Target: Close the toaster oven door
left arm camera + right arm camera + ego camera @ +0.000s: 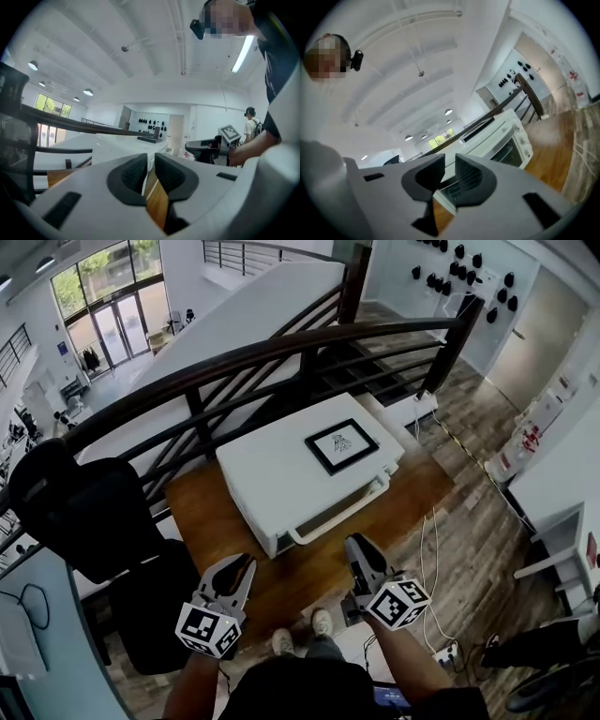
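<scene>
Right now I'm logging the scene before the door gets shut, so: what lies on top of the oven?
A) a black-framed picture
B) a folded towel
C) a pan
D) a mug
A: the head view shows a flat black-framed picture lying on the white top of the oven, with nothing else on that top.

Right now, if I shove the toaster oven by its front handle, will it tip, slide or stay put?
Probably won't tip: the toaster oven is broad, low and flat on the wooden table. It may slide back, since the wood looks smooth. The handle looks like a stiff bar, so it should not flex.
</scene>
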Tool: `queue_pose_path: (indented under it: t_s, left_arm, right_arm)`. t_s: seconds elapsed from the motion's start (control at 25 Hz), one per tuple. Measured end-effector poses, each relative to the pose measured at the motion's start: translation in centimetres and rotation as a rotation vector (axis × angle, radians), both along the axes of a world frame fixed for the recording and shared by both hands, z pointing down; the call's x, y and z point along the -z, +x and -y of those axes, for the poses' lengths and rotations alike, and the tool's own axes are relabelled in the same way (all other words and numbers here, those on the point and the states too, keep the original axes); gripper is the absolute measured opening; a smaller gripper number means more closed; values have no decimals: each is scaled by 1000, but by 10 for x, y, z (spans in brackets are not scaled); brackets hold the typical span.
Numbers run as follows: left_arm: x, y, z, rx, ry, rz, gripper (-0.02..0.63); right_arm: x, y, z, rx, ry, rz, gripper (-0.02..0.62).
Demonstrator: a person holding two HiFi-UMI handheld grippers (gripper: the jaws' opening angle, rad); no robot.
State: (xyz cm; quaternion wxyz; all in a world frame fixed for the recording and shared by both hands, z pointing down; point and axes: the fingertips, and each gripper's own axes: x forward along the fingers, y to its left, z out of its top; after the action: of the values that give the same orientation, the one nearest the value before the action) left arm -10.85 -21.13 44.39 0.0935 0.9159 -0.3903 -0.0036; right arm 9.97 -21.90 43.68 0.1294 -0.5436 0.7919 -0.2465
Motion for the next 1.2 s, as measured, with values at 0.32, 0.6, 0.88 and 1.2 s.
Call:
queue_pose_path:
  t_s: [0.32,0.6,0.88,1.2]
  left_arm:
    - [38,-18,-19,70,83,-20,21]
    - [46,-31,-41,162,109,-6,18]
    - [53,-25,-64,219,117,-20,18]
    - [56,-8,-82,241,123,-12,18]
  right_arm:
    - [40,21,-43,2,131,-218,8]
    - [49,31,-61,26,183,-269,-2]
    - [49,46,-77,56,188,-278,-2]
    - [51,59,-86,68,195,-263,-3]
